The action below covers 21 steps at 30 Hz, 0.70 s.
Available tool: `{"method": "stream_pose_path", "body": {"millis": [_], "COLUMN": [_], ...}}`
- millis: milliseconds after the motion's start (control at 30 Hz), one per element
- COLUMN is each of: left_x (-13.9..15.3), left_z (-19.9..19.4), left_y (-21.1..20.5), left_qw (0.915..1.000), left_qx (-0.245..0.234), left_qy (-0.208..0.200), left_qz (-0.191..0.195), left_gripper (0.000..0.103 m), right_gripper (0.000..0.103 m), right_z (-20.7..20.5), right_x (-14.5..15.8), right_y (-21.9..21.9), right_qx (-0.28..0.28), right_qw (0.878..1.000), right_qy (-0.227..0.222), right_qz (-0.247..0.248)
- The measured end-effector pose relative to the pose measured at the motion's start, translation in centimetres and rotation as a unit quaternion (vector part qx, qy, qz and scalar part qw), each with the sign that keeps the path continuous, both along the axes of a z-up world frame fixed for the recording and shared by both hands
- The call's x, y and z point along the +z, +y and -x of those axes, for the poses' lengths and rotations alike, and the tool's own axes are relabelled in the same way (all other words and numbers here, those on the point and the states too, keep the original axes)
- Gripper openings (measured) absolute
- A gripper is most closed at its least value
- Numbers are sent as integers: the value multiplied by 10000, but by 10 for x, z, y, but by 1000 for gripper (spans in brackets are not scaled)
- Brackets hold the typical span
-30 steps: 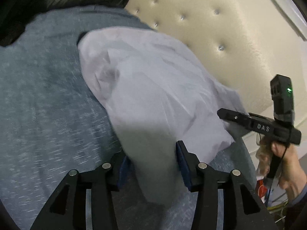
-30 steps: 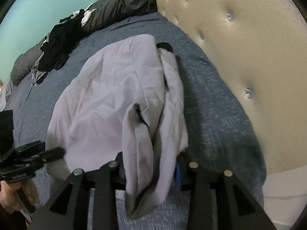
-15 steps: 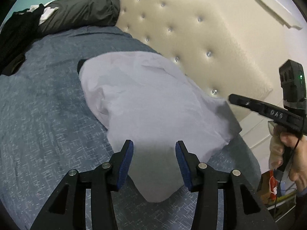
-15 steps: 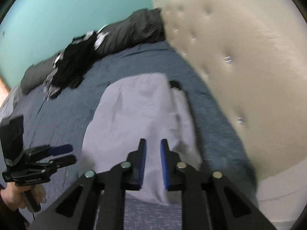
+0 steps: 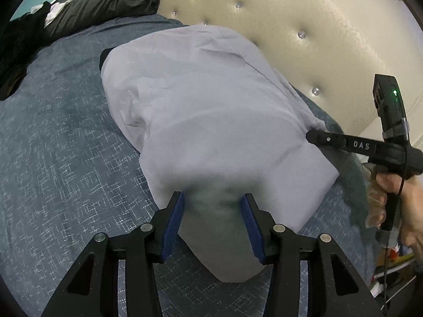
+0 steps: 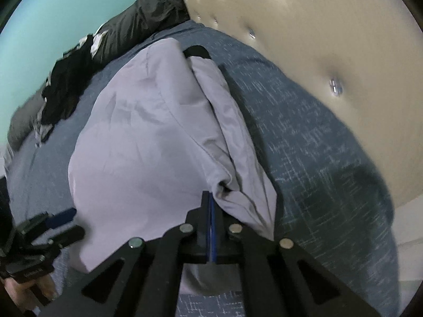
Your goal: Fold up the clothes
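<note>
— Looking at the left gripper [image 5: 212,208] first: how wide are those black tongs with the blue pads?

— About halfway spread. A rounded flap of the pale lilac folded cloth garment [image 5: 211,121] lies between the pads, but neither pad presses on it, so nothing is pinched on that side.

— And the right gripper [image 6: 210,206]?

— Its jaws have just been closing and now stand pressed together, blue pads face to face. Its tips sit at the near right edge of the garment, by a bunched fold. Whether any cloth is caught between the pads I cannot tell; in the left wrist view the tips touch the garment's right side.

— Where does the garment lie?

— On the blue-grey flecked woven bedspread [image 5: 58,158], near the cream tufted upholstered headboard [image 5: 304,21] with its shiny buttons. It is folded into a long bundle running away from both grippers.

— Anything else on the bed?

— A heap of dark grey and black clothes [image 6: 113,39] at the far end, well apart from the garment, against a turquoise wall [image 6: 60,13]. A bare hand [image 5: 399,198] grips the right tool's handle.
</note>
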<state>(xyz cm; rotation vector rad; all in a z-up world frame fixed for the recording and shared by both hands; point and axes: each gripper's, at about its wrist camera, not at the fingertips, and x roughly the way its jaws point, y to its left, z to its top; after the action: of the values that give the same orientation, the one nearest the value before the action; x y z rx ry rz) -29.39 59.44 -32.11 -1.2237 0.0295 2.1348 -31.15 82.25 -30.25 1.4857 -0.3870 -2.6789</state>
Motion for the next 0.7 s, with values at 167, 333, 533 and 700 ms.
{"method": "stream_pose_path", "body": {"millis": [167,333,533,700], "left_x": [18,42,77,112], "left_z": [-3,-13,-31,-50], "left_y": [-7,-22,-37,-51], "left_qw": [10000,9998,9995,9987], "left_qx": [49,138,163,151], "left_qy": [-4,85,221,428], "left_qz": [-28,-120,-165,-241], "left_gripper": [49,49,49,49], "right_gripper": [0,0,0,0], "right_z": [-13,-39,-70,-95], "right_x": [24,57,88,117], "right_y": [-5,-8,-23,-38], "right_qx": [-217,-385,-488,-652], "right_qw": [9995,9975,9950,9917], "right_qy": [217,534,858,1093], "right_qz": [-36,-247,-134,-163]}}
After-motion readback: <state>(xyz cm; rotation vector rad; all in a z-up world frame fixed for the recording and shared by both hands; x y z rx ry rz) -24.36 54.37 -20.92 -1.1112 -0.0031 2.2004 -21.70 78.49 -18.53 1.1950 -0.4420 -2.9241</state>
